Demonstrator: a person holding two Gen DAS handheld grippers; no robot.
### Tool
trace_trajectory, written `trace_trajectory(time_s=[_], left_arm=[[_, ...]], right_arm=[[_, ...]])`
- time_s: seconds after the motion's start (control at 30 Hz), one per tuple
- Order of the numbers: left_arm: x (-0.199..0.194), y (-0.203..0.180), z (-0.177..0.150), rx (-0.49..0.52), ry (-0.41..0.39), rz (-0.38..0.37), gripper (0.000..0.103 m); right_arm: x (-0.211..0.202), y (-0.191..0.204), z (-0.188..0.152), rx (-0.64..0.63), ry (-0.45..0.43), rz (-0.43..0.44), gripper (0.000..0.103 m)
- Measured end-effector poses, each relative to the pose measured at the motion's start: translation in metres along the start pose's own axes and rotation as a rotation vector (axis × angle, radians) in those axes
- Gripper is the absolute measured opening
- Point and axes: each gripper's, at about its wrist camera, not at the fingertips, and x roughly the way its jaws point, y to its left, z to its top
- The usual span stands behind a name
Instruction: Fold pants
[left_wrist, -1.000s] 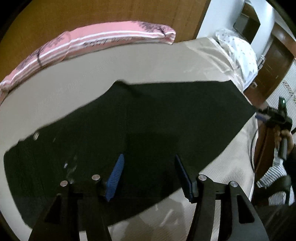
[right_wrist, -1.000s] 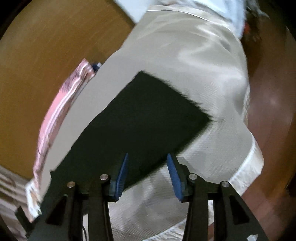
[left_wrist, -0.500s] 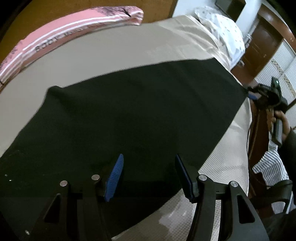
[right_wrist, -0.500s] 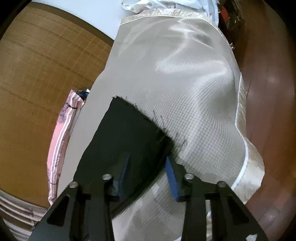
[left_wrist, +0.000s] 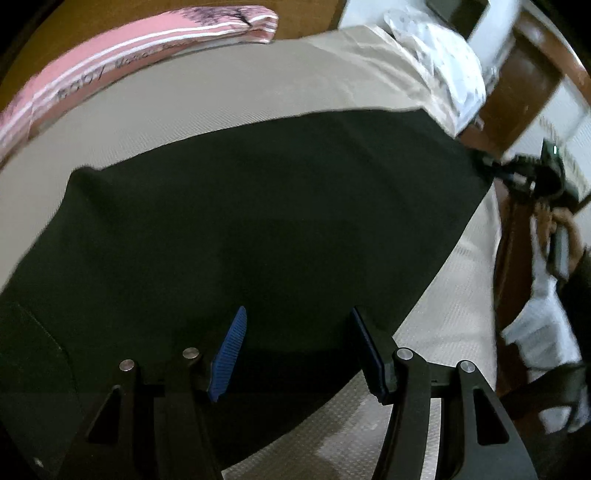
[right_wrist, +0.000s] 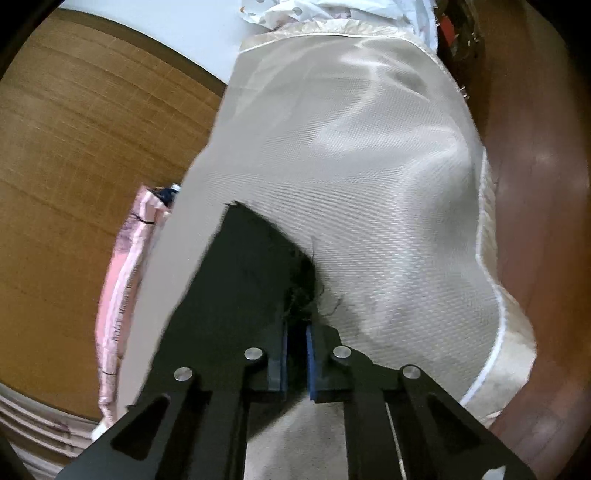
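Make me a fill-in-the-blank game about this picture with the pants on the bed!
1. The pants lying on the beige bedspread are ____ in colour.
2. The right hand-held gripper is pinching the frayed ____ of the pants.
3. The left hand-held gripper has its jaws ____, gripping nothing.
4. The folded cloth at the bed's far edge is ____ with white stripes.

Missing words: black; corner; open; pink
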Motion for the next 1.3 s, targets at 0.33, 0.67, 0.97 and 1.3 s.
trace_trajectory(time_s=[0.33,0.67,0.97,1.3], left_arm=[[-0.058,0.06,-0.004,-0.272,-0.173,-0.118,0.059],[-0.089,0.107,-0.041,-0.407,-0.252,-0.109,0.059],[-0.088,0.116,-0.047,-0.44,-0.256,-0.188,0.059],[-0.069,0.097,-0.028,-0.425,-0.168,-0.283,0.059]], right_arm=[[0.032,0.138,-0.053,-0.251,0.178,0.204,0.009],[0.098,0.25,-0.188,-0.565,0.532,0.306,0.009],[0.125,0.254,-0.262,-0.791,0.682,0.169,0.009],[0.088,0.259,-0.236,-0.733,0.559,0.248,0.04]])
